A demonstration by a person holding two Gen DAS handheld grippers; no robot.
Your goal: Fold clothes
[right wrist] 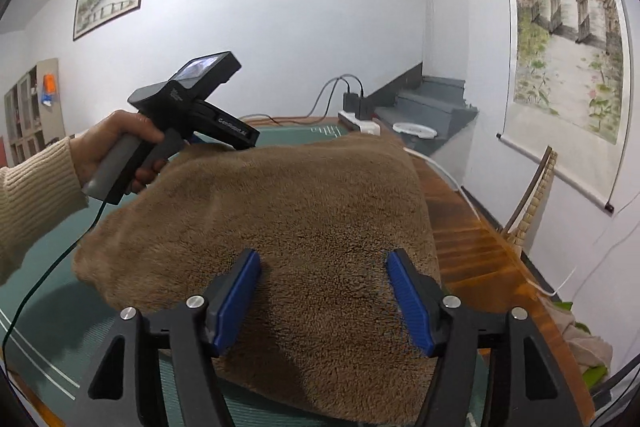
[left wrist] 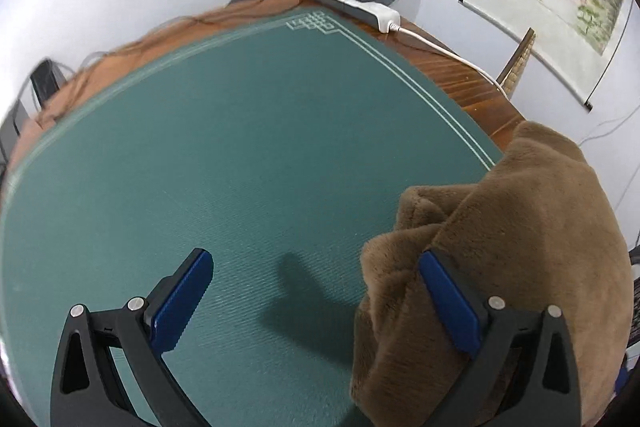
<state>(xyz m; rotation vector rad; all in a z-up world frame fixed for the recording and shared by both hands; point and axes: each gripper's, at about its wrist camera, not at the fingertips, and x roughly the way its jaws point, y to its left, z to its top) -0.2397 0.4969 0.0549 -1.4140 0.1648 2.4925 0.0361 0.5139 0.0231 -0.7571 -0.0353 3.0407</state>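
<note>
Plush brown garment (right wrist: 280, 227) bunched on ribbed green mat (left wrist: 240, 147)

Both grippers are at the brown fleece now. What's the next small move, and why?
Probably lower the right gripper and close on the near edge of the brown fleece. Its jaws stand open over the pile, gripping nothing, and the fleece lies bunched on the green mat. The left gripper is open too.

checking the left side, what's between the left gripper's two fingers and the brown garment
Left wrist view: bare green mat between the left gripper fingers; the brown fleece garment lies against its right finger.
</note>
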